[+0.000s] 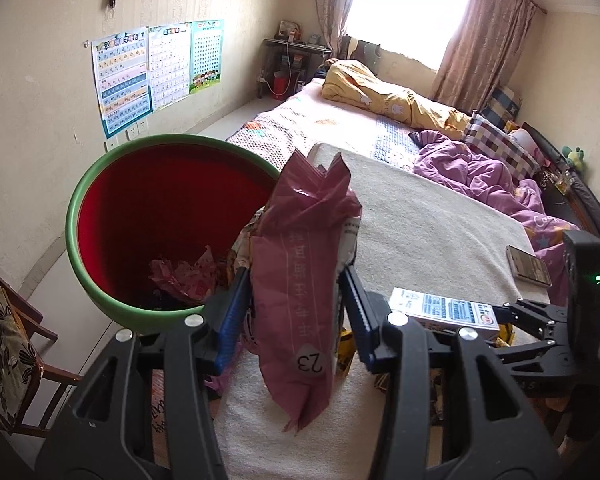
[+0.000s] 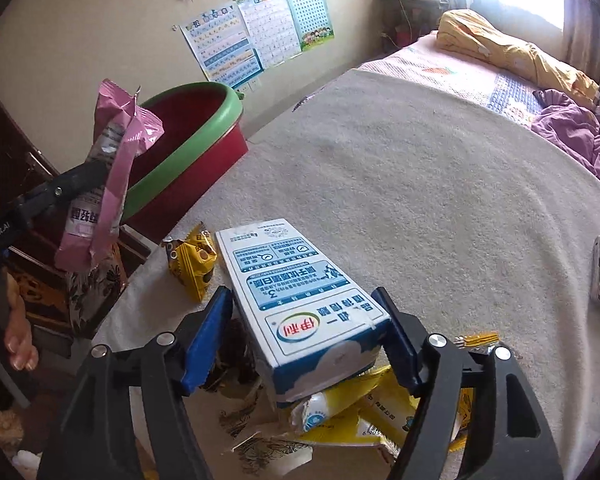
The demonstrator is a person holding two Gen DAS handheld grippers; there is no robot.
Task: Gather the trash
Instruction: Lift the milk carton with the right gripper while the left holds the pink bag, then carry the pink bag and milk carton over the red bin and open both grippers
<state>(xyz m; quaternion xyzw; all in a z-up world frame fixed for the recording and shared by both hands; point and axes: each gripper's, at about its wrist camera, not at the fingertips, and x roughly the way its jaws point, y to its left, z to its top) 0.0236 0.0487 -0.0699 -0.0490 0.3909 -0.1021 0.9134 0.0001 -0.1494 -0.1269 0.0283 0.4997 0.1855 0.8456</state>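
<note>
My left gripper [image 1: 296, 292] is shut on a crumpled pink plastic wrapper [image 1: 300, 280] and holds it up beside the bed edge, just right of a red bin with a green rim [image 1: 100, 184]. The bin holds crumpled pink trash [image 1: 184, 276]. The wrapper [image 2: 112, 184] and bin [image 2: 204, 128] also show at left in the right wrist view. My right gripper [image 2: 312, 328] is shut on a white and blue milk carton [image 2: 300, 296], held above the bed. The carton [image 1: 444, 308] also shows in the left wrist view.
Yellow snack wrappers [image 2: 192, 260] lie on the beige blanket [image 2: 420, 184], with more [image 2: 372, 412] under the carton. A phone [image 1: 528, 266] lies at the right. A wooden chair [image 1: 8, 344] stands left of the bin. Purple bedding [image 1: 480, 172] lies farther back.
</note>
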